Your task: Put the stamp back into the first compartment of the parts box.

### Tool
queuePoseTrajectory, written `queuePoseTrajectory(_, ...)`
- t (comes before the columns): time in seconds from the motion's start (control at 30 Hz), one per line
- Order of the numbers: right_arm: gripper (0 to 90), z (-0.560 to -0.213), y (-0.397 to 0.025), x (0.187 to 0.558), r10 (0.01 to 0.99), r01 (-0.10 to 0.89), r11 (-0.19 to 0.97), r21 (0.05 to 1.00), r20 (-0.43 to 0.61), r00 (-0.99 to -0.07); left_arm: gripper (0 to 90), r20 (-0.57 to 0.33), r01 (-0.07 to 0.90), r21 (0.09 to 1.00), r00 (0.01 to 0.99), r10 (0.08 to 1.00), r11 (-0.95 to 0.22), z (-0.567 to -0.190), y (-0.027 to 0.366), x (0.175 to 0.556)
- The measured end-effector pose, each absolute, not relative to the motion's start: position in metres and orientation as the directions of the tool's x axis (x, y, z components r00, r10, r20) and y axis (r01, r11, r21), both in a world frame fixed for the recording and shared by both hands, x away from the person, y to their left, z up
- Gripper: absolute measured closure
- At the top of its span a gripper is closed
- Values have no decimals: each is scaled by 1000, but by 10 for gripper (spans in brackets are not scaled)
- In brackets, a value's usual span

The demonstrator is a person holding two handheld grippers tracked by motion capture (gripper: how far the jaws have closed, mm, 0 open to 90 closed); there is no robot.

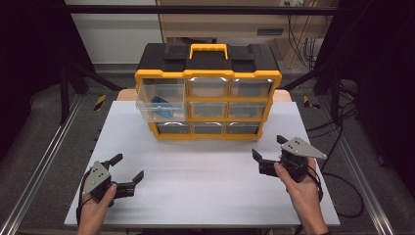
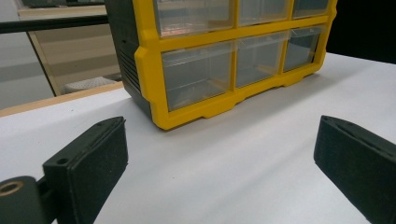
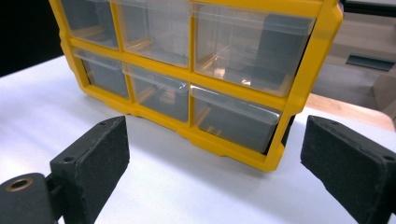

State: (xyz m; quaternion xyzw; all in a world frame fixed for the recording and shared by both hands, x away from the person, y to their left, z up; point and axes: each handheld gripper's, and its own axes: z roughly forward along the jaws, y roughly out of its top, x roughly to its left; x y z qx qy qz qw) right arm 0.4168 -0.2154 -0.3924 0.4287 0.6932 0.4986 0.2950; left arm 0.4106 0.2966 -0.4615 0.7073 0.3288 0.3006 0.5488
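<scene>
While both grippers hang back near our edge of the worktop, we judge the job about half done: one drawer of the organizer is pulled out at the upper left, and a blue item lies inside it. What seems left is to push that drawer shut, or to take the item out; we cannot tell which.

The left gripper has its fingers spread wide with nothing between them, and so does the right gripper, its fingers wide apart too. Both are well apart from the organizer, which stands at the far middle of the worktop.

Counting: one organizer, nine drawers in three rows of three, eight of them shut, one open, one blue item, two grippers.
</scene>
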Motion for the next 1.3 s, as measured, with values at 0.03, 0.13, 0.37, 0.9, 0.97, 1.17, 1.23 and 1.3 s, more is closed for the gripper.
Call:
queuePoseTrajectory(0.03,77,-394,-216,416,888,305,132,943,24,-458,26,64,135,974,603,795,-181,-462,297,411)
queuePoseTrajectory(0.13,73,-399,-218,415,889,309,130,942,27,-457,26,67,134,974,607,792,-185,-461,296,411)
queuePoseTrajectory(0.37,73,-412,-219,411,883,310,138,941,24,-468,26,67,136,973,606,792,-186,-462,295,411)
queuePoseTrajectory(0.9,61,-440,-226,406,897,274,98,957,34,-440,26,69,134,973,612,788,-190,-462,293,411)
queuePoseTrajectory(0.97,62,-442,-226,406,897,274,91,957,41,-440,26,69,133,973,612,788,-189,-462,294,410)
queuePoseTrajectory(1.17,45,-452,-224,406,900,277,79,957,51,-432,26,70,136,972,612,788,-193,-463,293,411)
queuePoseTrajectory(1.23,45,-456,-223,405,901,280,80,957,50,-430,26,72,134,972,614,786,-194,-463,292,410)
queuePoseTrajectory(1.3,46,-460,-223,405,902,283,78,956,54,-429,26,74,133,972,614,786,-196,-463,292,410)
